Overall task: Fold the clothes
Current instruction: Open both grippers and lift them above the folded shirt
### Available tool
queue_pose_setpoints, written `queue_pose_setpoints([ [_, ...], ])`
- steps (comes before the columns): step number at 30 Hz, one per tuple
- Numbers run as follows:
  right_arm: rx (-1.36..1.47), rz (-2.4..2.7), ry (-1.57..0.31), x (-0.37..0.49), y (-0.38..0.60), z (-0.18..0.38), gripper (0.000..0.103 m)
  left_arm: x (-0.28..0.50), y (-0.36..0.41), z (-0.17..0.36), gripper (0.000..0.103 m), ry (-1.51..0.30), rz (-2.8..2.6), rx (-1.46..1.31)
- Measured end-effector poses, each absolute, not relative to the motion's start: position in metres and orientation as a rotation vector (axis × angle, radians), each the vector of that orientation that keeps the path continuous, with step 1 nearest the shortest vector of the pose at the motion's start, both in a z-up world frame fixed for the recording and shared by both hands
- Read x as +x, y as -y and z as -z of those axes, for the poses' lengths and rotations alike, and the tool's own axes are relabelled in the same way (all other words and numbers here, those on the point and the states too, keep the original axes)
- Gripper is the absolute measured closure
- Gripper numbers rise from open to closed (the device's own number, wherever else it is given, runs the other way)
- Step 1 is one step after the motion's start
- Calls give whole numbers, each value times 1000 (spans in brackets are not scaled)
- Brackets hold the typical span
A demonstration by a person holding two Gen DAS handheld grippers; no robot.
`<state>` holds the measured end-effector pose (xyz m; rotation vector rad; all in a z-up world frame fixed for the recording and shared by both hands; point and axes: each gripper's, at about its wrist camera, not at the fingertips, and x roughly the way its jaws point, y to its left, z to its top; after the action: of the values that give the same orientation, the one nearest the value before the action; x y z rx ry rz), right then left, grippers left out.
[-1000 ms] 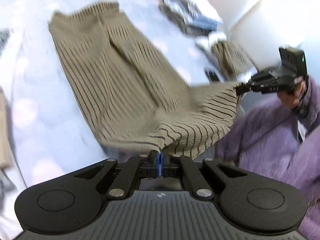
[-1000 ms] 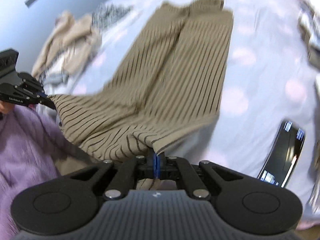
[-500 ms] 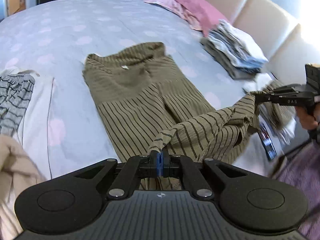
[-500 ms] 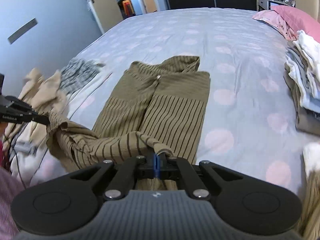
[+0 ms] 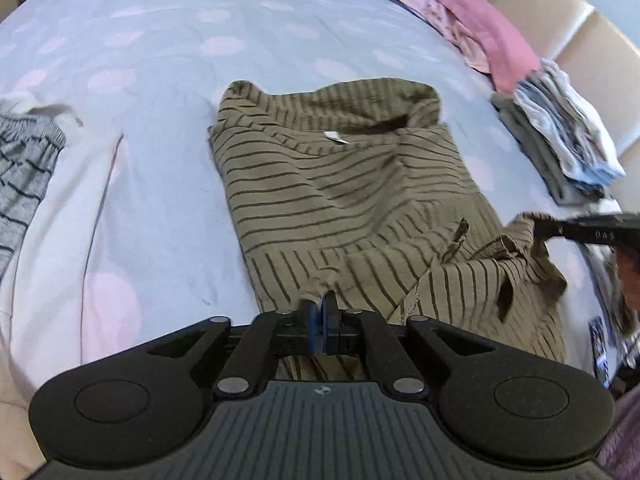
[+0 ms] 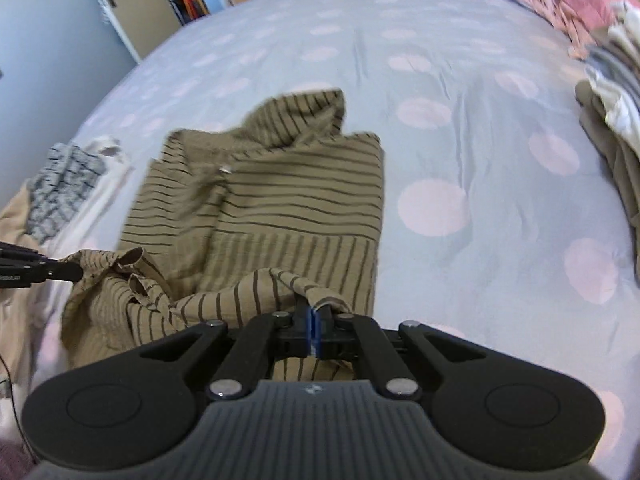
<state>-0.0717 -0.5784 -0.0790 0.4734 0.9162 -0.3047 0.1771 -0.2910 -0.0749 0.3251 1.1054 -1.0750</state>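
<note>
So the olive striped garment (image 5: 344, 200) lies in the middle of the bed (image 5: 168, 40), far end flat on the spotted cover and the near end lifted and doubled toward it. It looks like thin, floppy woven cotton to us: light, no stiffness at all, so it sags and bunches wherever we aren't holding it, and the slack between our two pinch points already puckers. We reckon corners and hems are the only sensible places to grab, since a mid-panel pinch would just drag a wrinkle. Our left gripper (image 5: 319, 312) is clamped tight on one near corner, the cloth pinched right at the blue pads. Our right gripper (image 6: 313, 316) has the other corner between its jaws, which are just beginning to part, fabric still draped over the tips. Around it: a stack of folded clothes (image 5: 560, 148) and a pink pillow (image 5: 480, 28) off to the right, a grey striped piece (image 5: 24, 172) and white fabric (image 5: 68, 184) to the left, near but not touching. Nothing sits on the landing spot, so the fold has room.
</note>
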Motion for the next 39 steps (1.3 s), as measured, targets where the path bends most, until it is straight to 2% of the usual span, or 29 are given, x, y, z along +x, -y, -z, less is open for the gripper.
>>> queue_pose_setpoints([
  [2, 487, 318, -927, -68, 581, 84, 96, 178, 289, 80, 91, -1105, 1059, 305],
  [3, 492, 324, -933, -67, 582, 86, 89, 178, 288, 81, 84, -1105, 1058, 294],
  [4, 499, 327, -931, -68, 582, 86, 69, 178, 286, 82, 80, -1105, 1057, 284],
  [5, 510, 328, -923, -70, 583, 85, 62, 177, 283, 80, 79, -1100, 1051, 274],
  [6, 519, 330, -915, -73, 583, 83, 59, 177, 281, 79, 78, -1095, 1045, 264],
  [10, 551, 335, -879, -89, 582, 74, 59, 169, 261, 65, 66, -1069, 1039, 180],
  [18, 505, 309, -838, -142, 549, 68, 59, 126, 212, 56, 65, -1032, 1043, 201],
  [29, 152, 266, -912, -215, 459, 101, 59, 23, 180, 68, 65, -838, 1018, 542],
  [39, -325, 266, -912, -226, 391, 133, 55, -53, 185, 105, 64, -619, 978, 930],
])
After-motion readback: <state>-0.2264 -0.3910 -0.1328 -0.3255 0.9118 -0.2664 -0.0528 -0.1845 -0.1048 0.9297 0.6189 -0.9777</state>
